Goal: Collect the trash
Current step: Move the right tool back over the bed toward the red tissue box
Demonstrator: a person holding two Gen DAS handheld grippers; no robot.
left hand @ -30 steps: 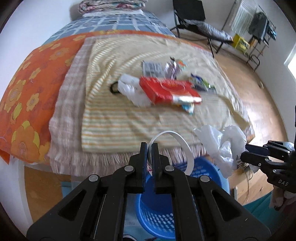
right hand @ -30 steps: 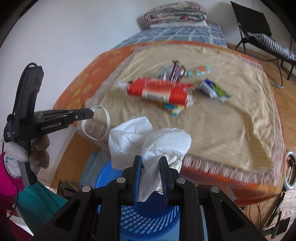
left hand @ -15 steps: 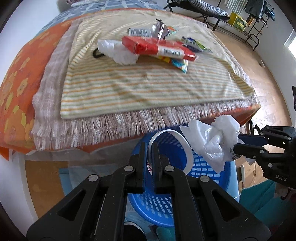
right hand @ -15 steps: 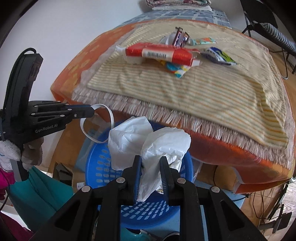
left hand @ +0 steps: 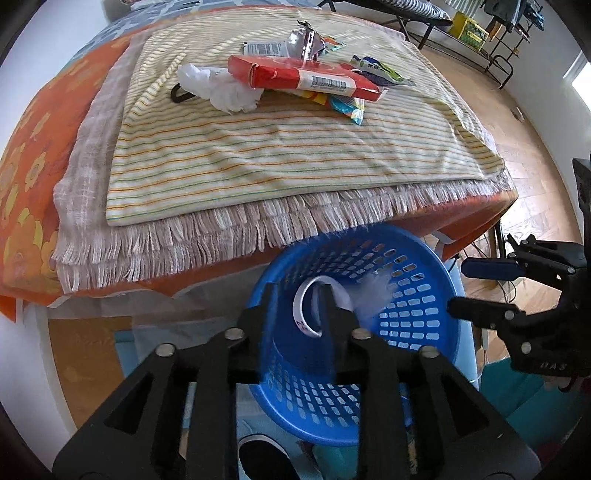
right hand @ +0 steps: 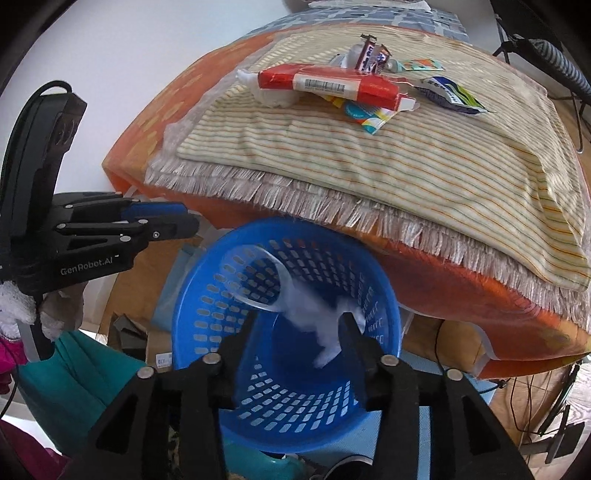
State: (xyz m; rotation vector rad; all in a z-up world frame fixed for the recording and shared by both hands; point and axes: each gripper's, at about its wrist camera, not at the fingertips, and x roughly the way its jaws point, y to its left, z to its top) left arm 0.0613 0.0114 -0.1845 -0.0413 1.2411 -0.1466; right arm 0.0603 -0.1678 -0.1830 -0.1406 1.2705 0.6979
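Observation:
A blue perforated basket [left hand: 424,280] [right hand: 207,295] stands on the floor below the bed's edge. Both grippers are open above it. My left gripper [left hand: 299,295] has a white plastic ring [left hand: 301,314] dropping between its fingers. My right gripper [right hand: 297,325] has a crumpled white plastic bag [right hand: 317,317], blurred, falling into the basket; the ring [right hand: 258,277] shows there too. On the striped blanket lie a red box [left hand: 303,75] [right hand: 328,83], a white crumpled bag [left hand: 218,86], and several snack wrappers [right hand: 448,94].
The bed with the striped blanket [left hand: 280,147] and orange cover [left hand: 26,166] overhangs the basket. The right gripper shows at the right of the left wrist view [left hand: 480,288]. A chair and rack [left hand: 491,22] stand far right on the wooden floor.
Both grippers have opened over the basket. The white ring and the white plastic bag have left them and are falling into it.

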